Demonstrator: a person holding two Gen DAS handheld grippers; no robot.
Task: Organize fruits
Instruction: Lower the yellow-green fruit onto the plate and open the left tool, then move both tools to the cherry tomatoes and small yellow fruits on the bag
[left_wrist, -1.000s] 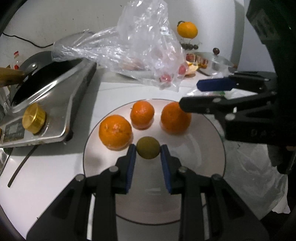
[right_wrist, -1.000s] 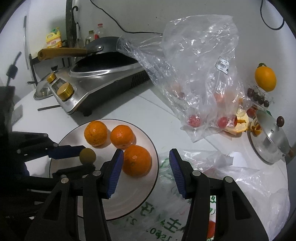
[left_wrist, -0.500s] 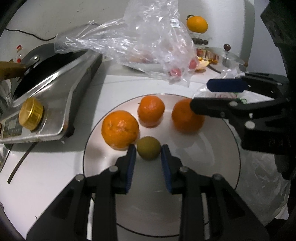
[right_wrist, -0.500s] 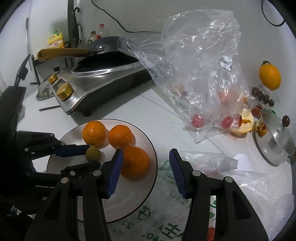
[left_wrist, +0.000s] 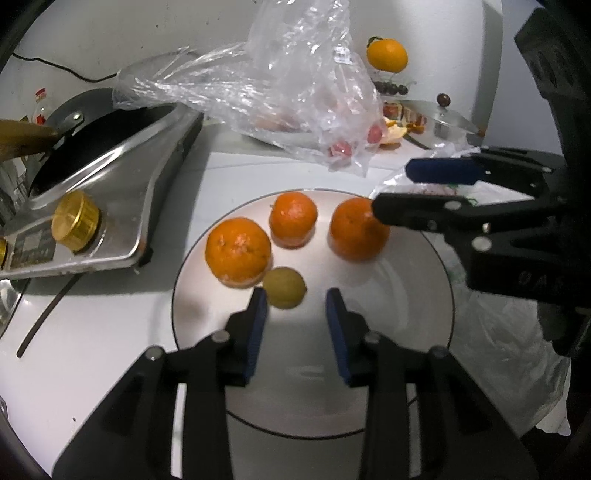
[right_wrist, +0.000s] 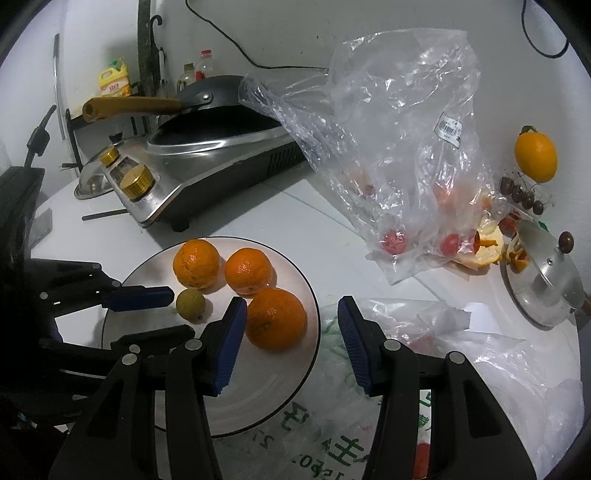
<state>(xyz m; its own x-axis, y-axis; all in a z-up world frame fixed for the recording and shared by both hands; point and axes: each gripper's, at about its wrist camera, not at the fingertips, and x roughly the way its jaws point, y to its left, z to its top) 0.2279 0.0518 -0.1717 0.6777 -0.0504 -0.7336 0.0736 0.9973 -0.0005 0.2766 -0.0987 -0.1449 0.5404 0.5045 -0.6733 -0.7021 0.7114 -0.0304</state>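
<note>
A white plate (left_wrist: 369, 325) (right_wrist: 258, 391) holds three oranges (left_wrist: 238, 251) (left_wrist: 293, 218) (left_wrist: 356, 229) and one small green fruit (left_wrist: 284, 288) (right_wrist: 190, 304). My left gripper (left_wrist: 295, 297) is low over the plate and its jaws are opening. The green fruit lies on the plate just ahead of the left pad, and neither pad presses on it. My right gripper (right_wrist: 291, 304) hangs open over the plate's right rim. The nearest orange (right_wrist: 275, 319) sits below its left finger, and nothing is held.
A steel stove with a black wok (left_wrist: 110, 177) (right_wrist: 221, 147) stands left of the plate. A clear bag of red fruits (left_wrist: 295, 99) (right_wrist: 406, 147) lies behind. A printed plastic bag (right_wrist: 369, 424) covers the counter on the right, near a pot lid (right_wrist: 546, 284) and orange peel.
The left jaws have parted and let go of the green fruit, which now rests on the plate beside an orange. The right gripper has kept still.
</note>
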